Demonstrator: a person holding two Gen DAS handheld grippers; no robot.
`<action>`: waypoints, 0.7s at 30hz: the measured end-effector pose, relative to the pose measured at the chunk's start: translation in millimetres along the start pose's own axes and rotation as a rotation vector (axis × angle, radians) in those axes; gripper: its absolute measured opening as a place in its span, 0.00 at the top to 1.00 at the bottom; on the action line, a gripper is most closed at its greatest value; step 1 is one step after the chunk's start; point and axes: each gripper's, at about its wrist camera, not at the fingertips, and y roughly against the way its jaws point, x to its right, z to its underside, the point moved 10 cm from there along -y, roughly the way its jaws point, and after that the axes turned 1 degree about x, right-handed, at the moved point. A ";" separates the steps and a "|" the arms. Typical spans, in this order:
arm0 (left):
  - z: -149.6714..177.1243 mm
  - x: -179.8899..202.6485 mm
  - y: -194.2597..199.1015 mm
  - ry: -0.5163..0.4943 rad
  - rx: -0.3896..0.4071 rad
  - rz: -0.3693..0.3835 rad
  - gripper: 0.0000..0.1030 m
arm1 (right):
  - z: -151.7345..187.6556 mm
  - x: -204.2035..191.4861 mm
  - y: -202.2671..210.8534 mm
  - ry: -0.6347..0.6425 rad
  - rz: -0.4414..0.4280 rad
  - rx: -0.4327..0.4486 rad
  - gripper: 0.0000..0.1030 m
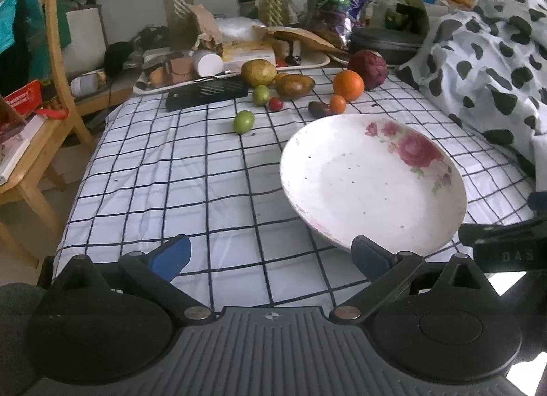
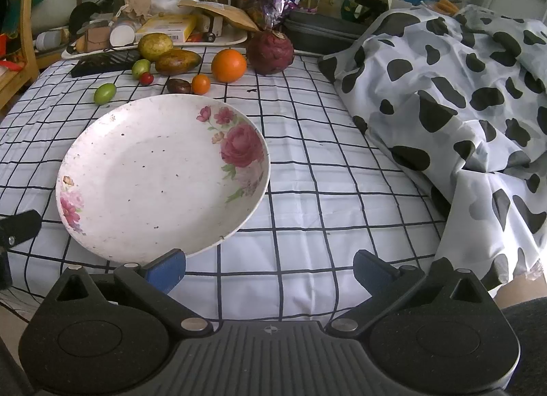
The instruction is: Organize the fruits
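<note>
A white plate with pink roses (image 1: 372, 184) (image 2: 160, 177) lies on the checked tablecloth, with nothing in it. Beyond it lie the fruits: a large orange (image 1: 348, 85) (image 2: 228, 65), a small orange (image 1: 337, 104) (image 2: 200, 84), a dark fruit (image 2: 178, 86), a red berry (image 1: 275, 104) (image 2: 147, 78), two green limes (image 1: 243, 122) (image 2: 104, 93), two mangoes (image 1: 294, 86) (image 2: 177, 61) and a dark red fruit (image 1: 368, 69) (image 2: 270, 52). My left gripper (image 1: 270, 255) is open and empty, left of the plate's near edge. My right gripper (image 2: 270, 269) is open and empty, right of the plate's near edge.
A cluttered tray (image 1: 232, 64) (image 2: 218, 41) and a black slicer (image 1: 205, 93) sit behind the fruits. A cow-print cloth (image 2: 444, 95) covers the right side. A wooden chair (image 1: 41, 136) stands at the left. Vases and plants line the back.
</note>
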 end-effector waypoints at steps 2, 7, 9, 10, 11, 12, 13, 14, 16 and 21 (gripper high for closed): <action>0.0 2.8 0.6 -0.003 0.006 0.014 0.01 | 0.1 0.2 0.3 0.003 0.001 0.003 0.00; -0.3 7.4 1.7 0.007 0.011 0.049 0.01 | -4.2 -0.4 4.8 0.024 0.017 0.037 0.00; -0.9 9.4 2.3 0.001 0.013 0.056 0.01 | -6.2 0.6 6.1 0.023 0.018 0.051 0.00; -1.2 10.3 2.5 0.001 0.013 0.060 0.01 | -7.2 0.8 6.2 0.023 0.017 0.055 0.00; -1.6 10.5 2.6 0.004 0.011 0.067 0.01 | -8.0 1.2 6.1 0.022 0.017 0.057 0.00; -2.4 10.4 1.8 0.006 0.006 0.074 0.01 | -9.0 1.4 5.9 0.020 0.011 0.060 0.00; -2.6 10.1 1.5 0.011 0.003 0.081 0.01 | -9.9 1.7 5.8 0.018 0.007 0.063 0.00; -3.1 9.3 0.8 0.017 -0.002 0.087 0.01 | -10.9 2.7 5.4 0.014 0.008 0.065 0.00; -4.2 7.3 -1.0 0.035 -0.011 0.103 0.01 | -13.4 4.0 4.7 0.011 0.005 0.076 0.00; -13.6 3.0 -5.8 0.056 -0.003 0.139 0.01 | -23.5 2.7 1.9 -0.009 -0.059 0.104 0.00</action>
